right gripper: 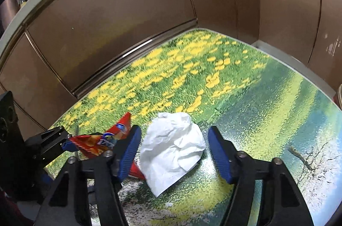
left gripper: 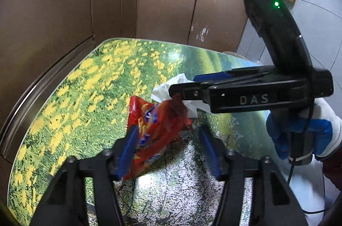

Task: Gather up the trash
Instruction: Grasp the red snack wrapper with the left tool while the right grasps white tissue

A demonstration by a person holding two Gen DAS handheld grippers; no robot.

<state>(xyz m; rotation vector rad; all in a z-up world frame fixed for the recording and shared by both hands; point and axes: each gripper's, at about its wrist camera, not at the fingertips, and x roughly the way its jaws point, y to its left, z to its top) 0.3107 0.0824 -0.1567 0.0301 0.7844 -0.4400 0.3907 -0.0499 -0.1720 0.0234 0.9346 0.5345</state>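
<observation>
My left gripper (left gripper: pixel 167 152) straddles the red wrapper (left gripper: pixel 158 125) on the tabletop (left gripper: pixel 70 102), jaws apart; right gripper (right gripper: pixel 174 153) brackets the white tissue (right gripper: pixel 172 149), unclamped. Risk: overlapping pieces drag together.

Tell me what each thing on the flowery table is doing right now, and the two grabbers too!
Red snack bag: crumpled, lying on the table, between the left gripper's fingers.
White tissue: crumpled, lying beside the bag, between the right gripper's fingers.
Left gripper: open around the bag, right pad not touching it.
Right gripper: open, straddling the tissue, a gap showing on its right side.
Table: flower-print top.
</observation>
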